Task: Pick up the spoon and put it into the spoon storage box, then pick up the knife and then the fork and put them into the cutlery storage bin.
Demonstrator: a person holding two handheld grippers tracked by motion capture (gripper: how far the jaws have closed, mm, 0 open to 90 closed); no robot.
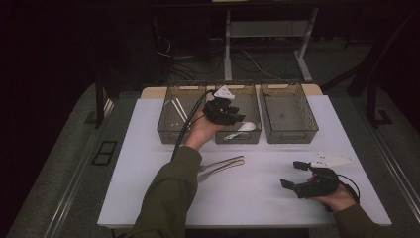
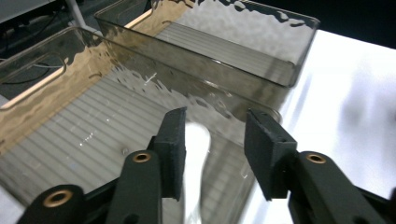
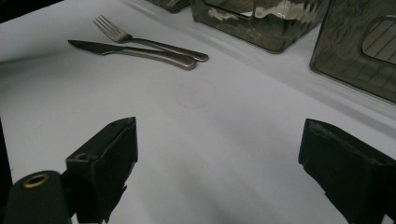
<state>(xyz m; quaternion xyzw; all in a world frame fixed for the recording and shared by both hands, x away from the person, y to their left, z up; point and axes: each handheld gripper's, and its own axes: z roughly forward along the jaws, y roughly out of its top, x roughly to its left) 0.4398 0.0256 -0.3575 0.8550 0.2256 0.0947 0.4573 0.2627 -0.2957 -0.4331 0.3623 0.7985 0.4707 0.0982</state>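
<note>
Nearest to the person, the right claw (image 1: 292, 176) rests low over the white tabletop (image 1: 247, 198) at its right side, its jaws spread wide with nothing between them. Just beyond it lies a pale three-cornered plate (image 1: 332, 160). Towards the middle of the tabletop a fork (image 3: 140, 37) and a knife (image 3: 135, 51) lie side by side, touching or nearly so, well apart from the right claw.

Farther on, the left claw (image 1: 236, 118) is held out on a green-sleeved arm (image 1: 168, 193) over the middle bin (image 1: 237, 136) of three smoky clear bins standing in a row at the far edge. Its jaws stand partly apart and grip nothing. A white spoon (image 1: 241, 129) lies in that middle bin, at its near end, just below the jaws (in the left gripper view it shows as a white blur between them, against one pad or just beside it). The left bin (image 1: 168, 131) holds a couple of thin white sticks (image 1: 178, 110); the right bin (image 1: 289, 134) stands beside the others.
</note>
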